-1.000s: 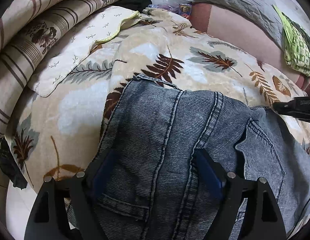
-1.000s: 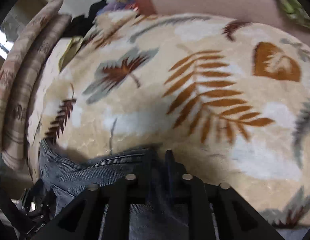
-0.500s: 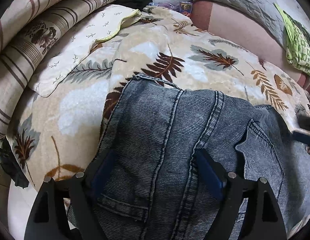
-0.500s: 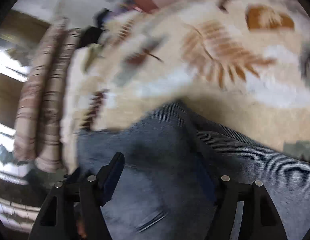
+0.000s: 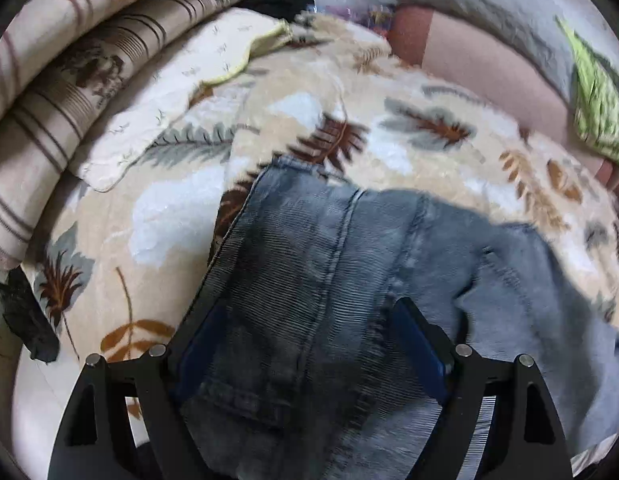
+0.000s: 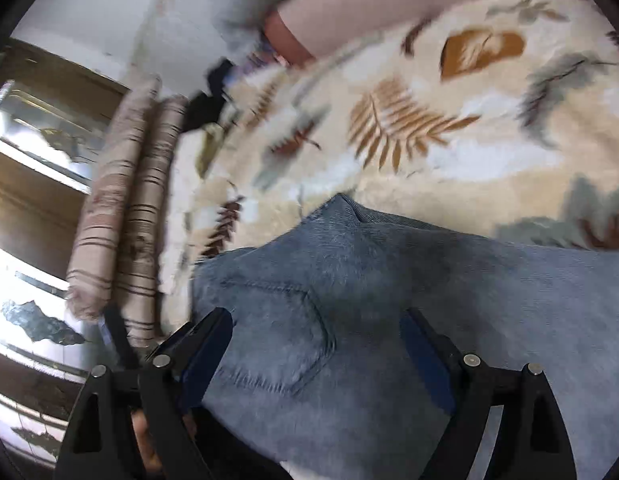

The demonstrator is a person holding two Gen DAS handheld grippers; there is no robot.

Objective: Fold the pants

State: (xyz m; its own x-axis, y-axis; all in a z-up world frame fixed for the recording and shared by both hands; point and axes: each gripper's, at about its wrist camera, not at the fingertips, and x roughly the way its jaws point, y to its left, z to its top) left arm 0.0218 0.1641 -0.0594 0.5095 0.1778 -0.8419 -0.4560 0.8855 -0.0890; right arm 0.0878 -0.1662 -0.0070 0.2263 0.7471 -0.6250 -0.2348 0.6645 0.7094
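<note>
Vs a sec ago: right gripper [image 6: 315,346] was pinched nearly shut on a bunch of denim w/ mostly blanket ahead; its jaws are now opening, standing wide, nothing clamped, and its view is sitting over the pants [image 6: 349,300] w/ a back pocket showing between the fingers, frame blurred. In the left wrist view the dark tip of the other tool that was poking in at the right edge is gone. Left gripper [image 5: 309,344] is looking much as it was: jaws wide, blue pads either side of the denim, not pinching it as far as I can tell. Pants [image 5: 349,280] are lying on the leaf-print blanket [image 5: 169,240], running from under and between the left tool's fingers up ahead of it and off to its right, long seam going straight away from the tool. From the right tool, denim is filling the space between and in front of the fingers, w/ a raised fold peak just ahead and cloth continuing off to its right. Edges: the denim's far edge is ending mid-blanket ahead of both tools; its left edge is just outside the left tool's left finger. Open blanket is lying ahead and to the left; striped rolled bedding [image 5: 69,60] and a cream pillow [image 5: 169,92] are bounding the far left, well apart from the denim; a pink bolster [image 5: 489,72] is closing off the far side.
</note>
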